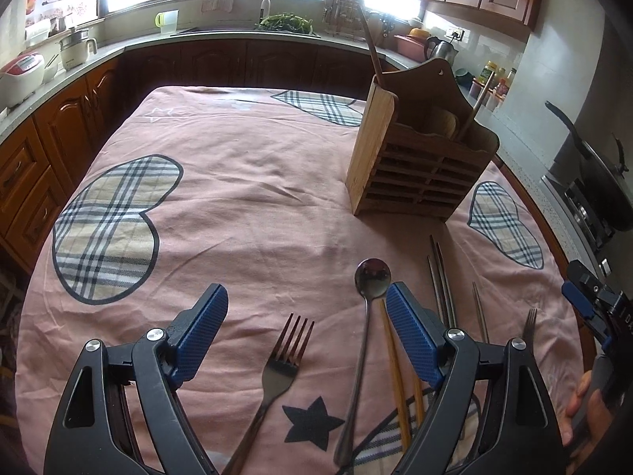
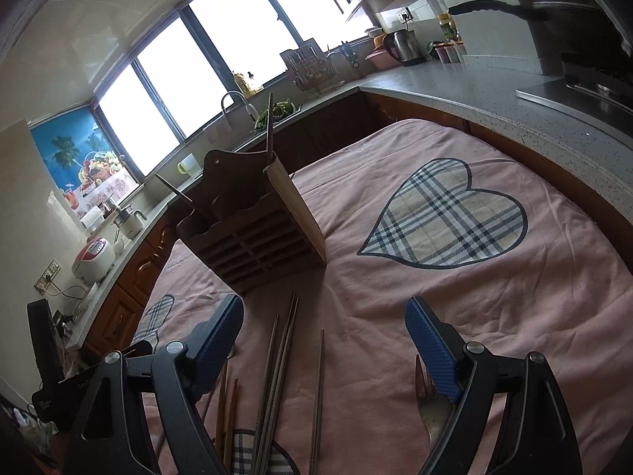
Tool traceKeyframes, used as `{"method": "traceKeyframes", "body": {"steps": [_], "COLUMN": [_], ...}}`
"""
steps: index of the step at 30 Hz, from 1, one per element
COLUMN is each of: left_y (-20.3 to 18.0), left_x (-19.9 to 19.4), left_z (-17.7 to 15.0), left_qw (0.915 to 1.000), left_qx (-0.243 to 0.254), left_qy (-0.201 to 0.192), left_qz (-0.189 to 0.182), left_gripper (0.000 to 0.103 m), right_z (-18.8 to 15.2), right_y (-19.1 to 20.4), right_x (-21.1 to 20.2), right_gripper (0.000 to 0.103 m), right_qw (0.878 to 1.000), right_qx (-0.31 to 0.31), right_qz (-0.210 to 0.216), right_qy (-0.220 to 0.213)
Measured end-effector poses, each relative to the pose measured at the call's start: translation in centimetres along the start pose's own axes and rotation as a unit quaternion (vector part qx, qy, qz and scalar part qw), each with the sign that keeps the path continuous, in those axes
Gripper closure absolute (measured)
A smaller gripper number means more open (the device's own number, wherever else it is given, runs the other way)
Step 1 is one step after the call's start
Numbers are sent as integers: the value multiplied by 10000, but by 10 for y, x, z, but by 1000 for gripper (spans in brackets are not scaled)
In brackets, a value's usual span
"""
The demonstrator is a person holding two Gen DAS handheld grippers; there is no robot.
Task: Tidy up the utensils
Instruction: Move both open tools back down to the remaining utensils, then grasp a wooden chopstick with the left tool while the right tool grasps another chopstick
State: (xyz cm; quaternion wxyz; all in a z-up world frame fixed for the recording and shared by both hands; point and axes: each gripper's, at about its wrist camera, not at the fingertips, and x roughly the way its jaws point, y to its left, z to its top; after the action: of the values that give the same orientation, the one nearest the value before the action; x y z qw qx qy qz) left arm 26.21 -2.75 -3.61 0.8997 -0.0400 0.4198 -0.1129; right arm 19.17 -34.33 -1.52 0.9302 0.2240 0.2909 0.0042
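A wooden utensil holder (image 1: 419, 158) stands on the pink tablecloth, with two sticks poking out of it; it also shows in the right wrist view (image 2: 253, 233). In the left wrist view a steel fork (image 1: 281, 364), a steel spoon (image 1: 366, 308), wooden chopsticks (image 1: 393, 368), metal chopsticks (image 1: 443, 277) and a second fork (image 1: 529, 322) lie on the cloth. My left gripper (image 1: 306, 312) is open above the fork and spoon. My right gripper (image 2: 324, 328) is open above the metal chopsticks (image 2: 283, 348); a fork (image 2: 425, 392) lies by its right finger.
The tablecloth (image 1: 257, 182) covers a table ringed by kitchen counters (image 2: 494, 91). A sink with greens (image 1: 285, 23), a kettle (image 1: 441, 47), a rice cooker (image 1: 21, 75) and a stove with a pan (image 1: 593, 174) stand around. The right gripper shows at the left view's right edge (image 1: 593, 304).
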Motion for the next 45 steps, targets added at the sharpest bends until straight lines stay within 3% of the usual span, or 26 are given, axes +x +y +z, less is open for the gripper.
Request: {"method": "traceKeyframes", "body": {"steps": [5, 9, 14, 23, 29, 30, 33, 35, 39, 45], "left_y": [-10, -22, -33, -49, -63, -65, -69, -68, -62, -51], "left_x": [7, 14, 25, 57, 70, 71, 72, 73, 72, 47], "left_z": [-9, -14, -16, -21, -22, -22, -23, -21, -19, -13], "left_qw": [9996, 9987, 9973, 9927, 9898, 9894, 9884, 9884, 9893, 9922], "left_qx": [93, 219, 355, 566, 916, 992, 1158, 1157, 1006, 739], "left_qy": [215, 379, 552, 986, 1050, 1026, 972, 965, 1008, 826], "left_qz": [-133, -255, -330, -397, -284, -263, -169, -194, -324, -573], "left_gripper": [19, 31, 42, 57, 70, 80, 92, 93, 98, 98], "right_z": [-10, -18, -25, -37, -33, -33, -35, -35, -30, -21], "right_y": [6, 12, 16, 19, 27, 29, 30, 27, 20, 17], "right_x": [10, 24, 41, 83, 94, 96, 97, 96, 95, 77], "right_gripper": [17, 21, 41, 60, 64, 66, 81, 92, 95, 98], "right_qw": [9994, 9976, 9947, 9847, 9775, 9759, 9708, 9701, 9763, 9840], "right_qx": [-191, -383, -520, -887, -1367, -1454, -1725, -1767, -1443, -1080], "right_qz": [-74, -171, -228, -357, -544, -595, -799, -863, -641, -269], "right_qy": [279, 545, 851, 1459, 1509, 1514, 1464, 1421, 1479, 1390]}}
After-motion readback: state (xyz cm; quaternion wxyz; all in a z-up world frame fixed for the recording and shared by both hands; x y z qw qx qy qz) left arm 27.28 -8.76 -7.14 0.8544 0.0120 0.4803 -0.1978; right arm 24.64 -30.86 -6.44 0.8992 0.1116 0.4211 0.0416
